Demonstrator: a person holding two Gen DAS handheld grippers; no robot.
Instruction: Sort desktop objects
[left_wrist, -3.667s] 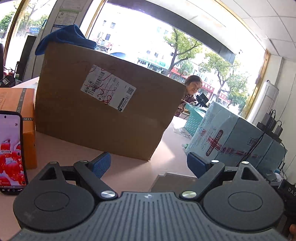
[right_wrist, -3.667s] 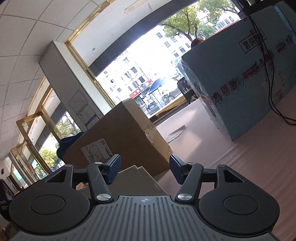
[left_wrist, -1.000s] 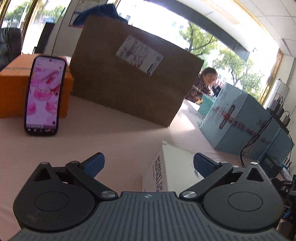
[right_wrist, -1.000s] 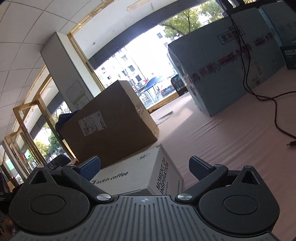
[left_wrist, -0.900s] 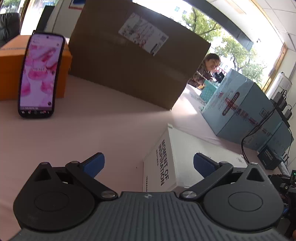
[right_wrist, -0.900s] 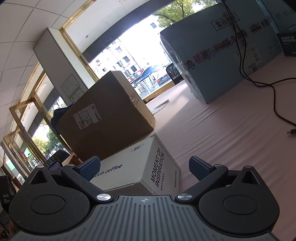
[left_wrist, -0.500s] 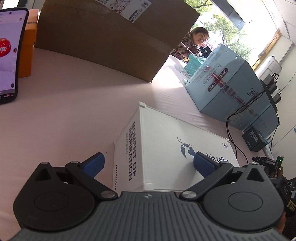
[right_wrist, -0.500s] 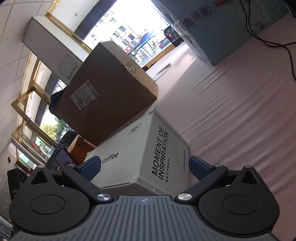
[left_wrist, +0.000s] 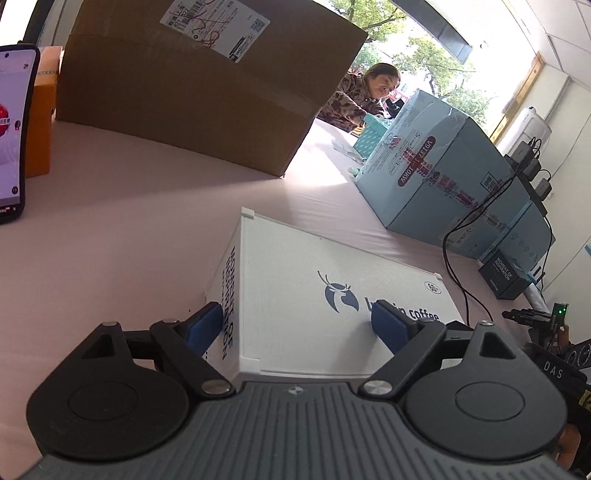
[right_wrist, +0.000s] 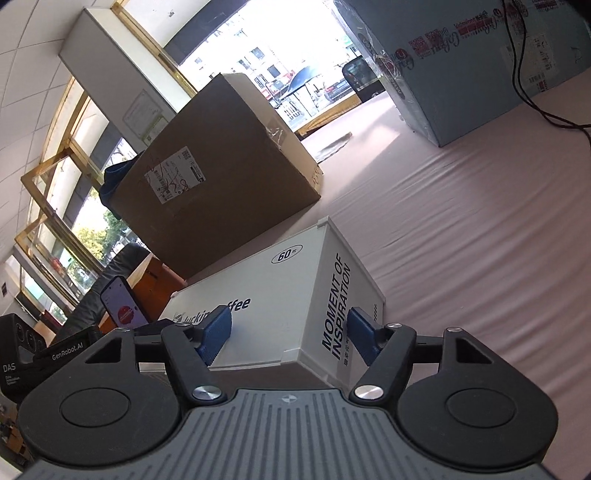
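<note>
Straddling opposite near corners of a white Luckin Coffee box (left_wrist: 343, 295): left gripper (left_wrist: 295, 328) and right gripper (right_wrist: 290, 334), both spread wide, grip unclear.

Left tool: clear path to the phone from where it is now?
Probably yes. The phone stands far left on bare tablecloth, nothing between. But the left tool straddles the white box corner, so it must back off first.
</note>
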